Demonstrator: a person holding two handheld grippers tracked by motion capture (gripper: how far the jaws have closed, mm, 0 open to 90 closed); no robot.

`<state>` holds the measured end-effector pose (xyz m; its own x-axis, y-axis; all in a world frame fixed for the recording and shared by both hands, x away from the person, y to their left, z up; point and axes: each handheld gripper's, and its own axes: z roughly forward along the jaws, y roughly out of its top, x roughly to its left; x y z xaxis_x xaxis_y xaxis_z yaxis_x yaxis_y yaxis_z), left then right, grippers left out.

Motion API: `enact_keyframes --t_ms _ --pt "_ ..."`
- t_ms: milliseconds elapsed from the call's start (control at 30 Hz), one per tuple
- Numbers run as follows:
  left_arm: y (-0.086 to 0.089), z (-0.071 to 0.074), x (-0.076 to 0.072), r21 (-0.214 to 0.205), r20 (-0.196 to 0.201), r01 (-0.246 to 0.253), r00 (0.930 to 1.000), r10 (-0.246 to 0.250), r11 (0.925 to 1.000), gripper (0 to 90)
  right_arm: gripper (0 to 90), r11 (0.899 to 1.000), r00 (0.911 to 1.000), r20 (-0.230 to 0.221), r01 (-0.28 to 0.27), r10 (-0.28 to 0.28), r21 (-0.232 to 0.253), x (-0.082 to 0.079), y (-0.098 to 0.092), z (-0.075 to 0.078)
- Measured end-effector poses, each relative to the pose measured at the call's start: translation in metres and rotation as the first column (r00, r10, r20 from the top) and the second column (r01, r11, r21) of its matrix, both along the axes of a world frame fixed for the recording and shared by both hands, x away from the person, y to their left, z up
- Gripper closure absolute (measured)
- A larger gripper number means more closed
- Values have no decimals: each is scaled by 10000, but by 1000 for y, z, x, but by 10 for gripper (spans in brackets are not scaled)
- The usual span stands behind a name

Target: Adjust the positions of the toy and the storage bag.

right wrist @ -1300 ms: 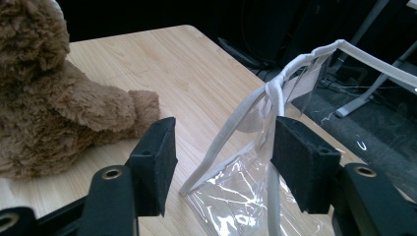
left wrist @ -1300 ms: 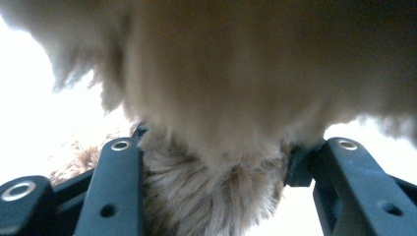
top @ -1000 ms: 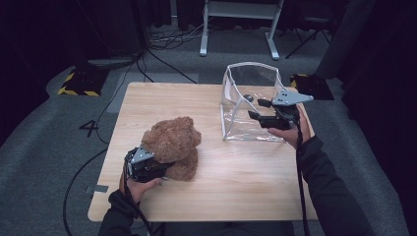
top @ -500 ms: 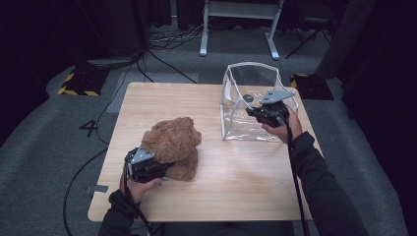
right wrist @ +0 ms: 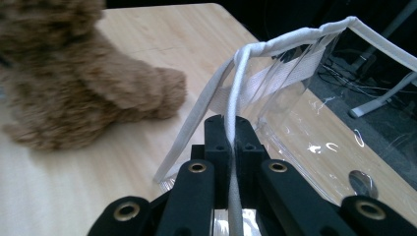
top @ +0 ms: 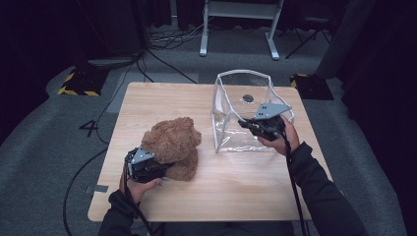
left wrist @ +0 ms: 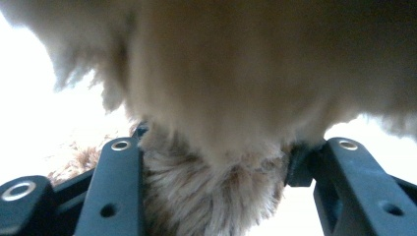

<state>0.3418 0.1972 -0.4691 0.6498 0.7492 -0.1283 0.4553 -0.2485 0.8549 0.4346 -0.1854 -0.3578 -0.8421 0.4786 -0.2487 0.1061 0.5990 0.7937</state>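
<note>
Teddy bear (top: 169, 145) is sitting on the table (top: 236, 187), w/ my left gripper (top: 147, 167) clenching its fur, prob. for lifting. My right gripper (top: 253, 126) is pinching the clear bag (top: 231, 113) rim, keeping its mouth open just ahead of the jaws.

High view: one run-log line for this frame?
left gripper: shut on brown plush teddy bear | right gripper: shut on clear plastic bag white-trimmed rim | both on wooden table
</note>
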Motion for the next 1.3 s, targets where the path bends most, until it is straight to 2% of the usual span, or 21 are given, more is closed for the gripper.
enact_keyframes --t_ms 67,267,300,367,433,633,667,733,767,833,867,900,933,967,1000,1033,1067,1133,1233,1267,1300 --pt "-1 0 0 23 2 -8 10000 8 10000 493 876 10000 9999 -110 -84 83 -11 -17 4 1" --pt "-1 0 0 10 -13 -6 10000 6 10000 493 873 10000 9998 -221 -30 28 -93 -38 9 2" --pt "-1 0 0 4 -16 -9 10000 9 10000 493 789 9999 9997 -227 94 -95 -40 -44 10 4" --pt "-1 0 0 9 -17 -11 10000 11 10000 492 776 9998 9997 -181 191 -190 43 -46 9 6" --pt "-1 0 0 -3 -20 -22 10000 22 10000 492 702 9994 9996 -250 102 -94 327 -53 0 19" --pt "-1 0 0 40 -2 15 10000 -15 10000 492 695 9963 9972 414 598 -625 616 -54 -29 46" --pt "-1 0 0 28 1 9 10000 -9 10000 492 695 9963 9972 414 598 -625 616 -54 -29 46" --pt "-2 1 0 42 -3 11 10000 -11 10000 492 659 9909 9884 809 1250 -1287 495 -42 -44 55" --pt "-2 1 0 42 -3 11 10000 -11 10000 491 659 9909 9884 809 1250 -1287 495 -42 -44 55" --pt "-2 1 1 35 3 14 10000 -14 10000 491 640 9827 9793 851 1803 -1834 431 -30 -53 58" --pt "-2 1 1 39 2 16 10000 -16 10000 490 620 9793 9761 805 2000 -2019 307 -21 -58 58" --pt "-2 1 1 41 3 22 10000 -22 10000 490 588 9708 9679 765 2395 -2395 99 -8 -62 56" --pt "-2 1 1 41 3 22 10000 -22 10000 490 588 9708 9679 765 2395 -2395 99 -8 -62 56" --pt "-2 1 1 45 9 32 10000 -32 10000 490 559 9691 9690 272 2460 -2455 -170 8 -66 51" --pt "-2 1 1 42 12 41 10000 -41 10000 490 560 9638 9642 302 2645 -2636 -334 12 -67 49" --pt "-2 0 1 30 13 54 10000 -54 10000 490 603 9564 9577 315 2875 -2861 -514 17 -68 47" --pt "-2 0 1 30 13 54 10000 -54 10000 490 603 9564 9577 315 2875 -2861 -514 17 -68 47" --pt "-1 0 1 7 10 63 10000 -63 10000 491 724 9518 9547 89 2972 -2974 -757 25 -71 42" --pt "-1 0 1 27 27 76 10000 -76 10000 491 842 9356 9381 -452 3375 -3434 -1037 40 -82 33" --pt "-1 0 1 27 27 76 10000 -76 10000 491 842 9356 9381 -452 3375 -3434 -1037 40 -82 33" --pt "-1 0 1 7 29 66 10000 -66 10000 491 851 9270 9269 -664 3624 -3693 -967 45 -90 30"
